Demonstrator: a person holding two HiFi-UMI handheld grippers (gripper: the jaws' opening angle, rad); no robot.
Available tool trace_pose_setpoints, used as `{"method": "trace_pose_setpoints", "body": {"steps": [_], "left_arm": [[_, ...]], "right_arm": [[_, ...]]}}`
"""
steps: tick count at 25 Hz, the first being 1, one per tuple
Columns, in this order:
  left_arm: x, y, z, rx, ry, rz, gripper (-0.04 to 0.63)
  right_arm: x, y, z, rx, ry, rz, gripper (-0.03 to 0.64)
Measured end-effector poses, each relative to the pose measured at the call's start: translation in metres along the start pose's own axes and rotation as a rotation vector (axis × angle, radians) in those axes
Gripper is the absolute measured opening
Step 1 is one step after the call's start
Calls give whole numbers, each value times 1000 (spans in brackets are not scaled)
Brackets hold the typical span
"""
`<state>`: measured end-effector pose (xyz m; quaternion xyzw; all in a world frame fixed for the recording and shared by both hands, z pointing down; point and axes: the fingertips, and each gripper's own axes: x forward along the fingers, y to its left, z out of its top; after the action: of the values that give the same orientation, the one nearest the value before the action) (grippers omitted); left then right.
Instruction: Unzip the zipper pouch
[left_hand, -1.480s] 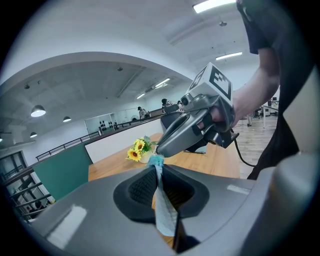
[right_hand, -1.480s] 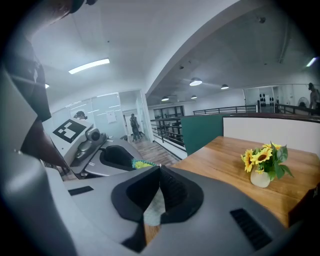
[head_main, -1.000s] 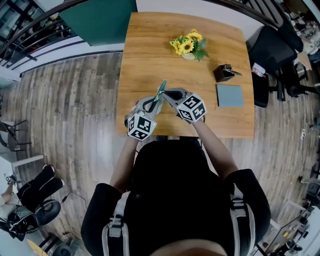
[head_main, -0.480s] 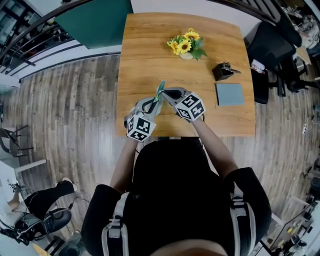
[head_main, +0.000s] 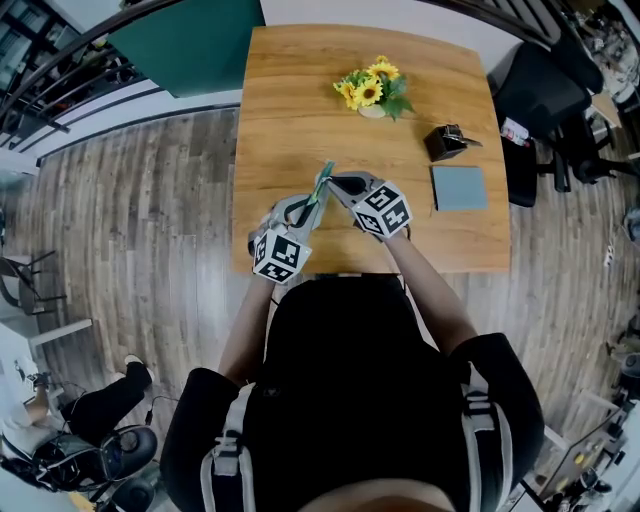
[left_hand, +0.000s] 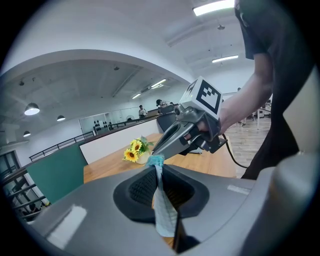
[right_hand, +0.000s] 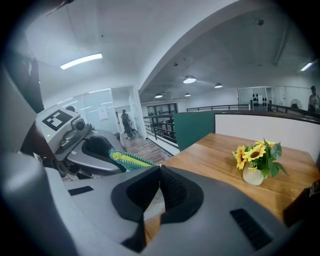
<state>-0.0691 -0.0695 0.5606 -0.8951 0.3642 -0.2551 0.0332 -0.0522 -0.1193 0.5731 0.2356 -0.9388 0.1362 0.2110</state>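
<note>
Over the surface (head_main: 300, 110), left gripper (head_main: 303, 208) clamps the upright zipper pouch (left_hand: 164, 212); right gripper (head_main: 335, 184), jaws together, pinches its top.

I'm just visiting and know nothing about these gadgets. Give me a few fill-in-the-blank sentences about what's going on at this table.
1. The zipper pouch is held ____ the wooden table, not lying on it.
2. The left claw and the right claw are both ____ on the pouch.
3. The flowers on the table have ____ petals.
4. The grey square pad lies on the person's ____ side.
Missing words: above; shut; yellow; right.
</note>
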Motion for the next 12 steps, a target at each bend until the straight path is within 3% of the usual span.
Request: {"method": "trace_pose_setpoints", "body": {"steps": [12], "left_arm": [[-5, -10, 2, 7, -14, -31, 28]], "right_arm": [[-5, -3, -8, -8, 24, -31, 6]]}}
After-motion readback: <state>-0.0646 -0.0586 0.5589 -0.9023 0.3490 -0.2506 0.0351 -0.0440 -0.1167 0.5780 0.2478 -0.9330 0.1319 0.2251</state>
